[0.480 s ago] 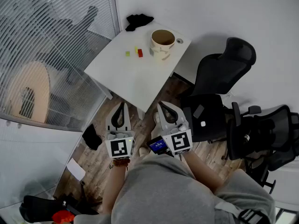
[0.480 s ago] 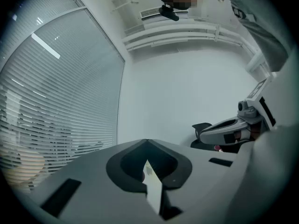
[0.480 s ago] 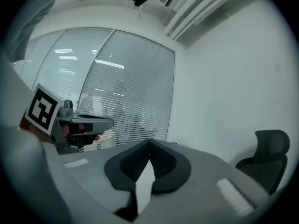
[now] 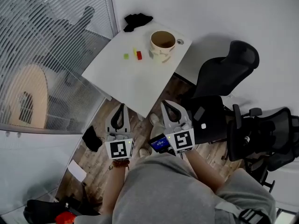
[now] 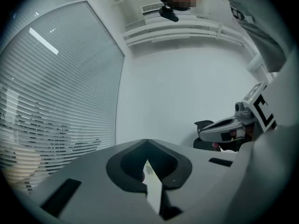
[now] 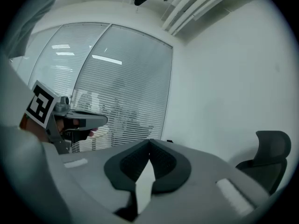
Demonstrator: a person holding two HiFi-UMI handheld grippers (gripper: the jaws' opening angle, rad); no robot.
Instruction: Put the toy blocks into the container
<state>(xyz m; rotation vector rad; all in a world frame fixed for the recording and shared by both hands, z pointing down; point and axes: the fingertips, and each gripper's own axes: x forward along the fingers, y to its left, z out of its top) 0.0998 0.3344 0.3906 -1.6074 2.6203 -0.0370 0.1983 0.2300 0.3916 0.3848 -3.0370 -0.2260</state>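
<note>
In the head view, a beige container [image 4: 162,45] stands open-topped at the far end of a white table [image 4: 135,80]. Left of it lie three small toy blocks: green [image 4: 126,56], yellow [image 4: 135,52] and red [image 4: 139,55]. My left gripper [image 4: 122,106] and right gripper [image 4: 164,103] are held side by side over the floor, short of the table's near edge and well away from the blocks. Both are shut with nothing in them. In the left gripper view the left gripper's [image 5: 147,142] jaws meet at the tip. The right gripper view shows the same of the right gripper [image 6: 149,143].
A black cloth [image 4: 137,20] lies at the table's far corner. Black office chairs [image 4: 224,73] [image 4: 264,136] crowd the right side. A black object [image 4: 92,137] and a white sheet [image 4: 76,171] lie on the wooden floor at the left, beside a glass wall with blinds [image 4: 42,55].
The right gripper has edged a little to the right. The left gripper, the blocks and the container have kept their places.
</note>
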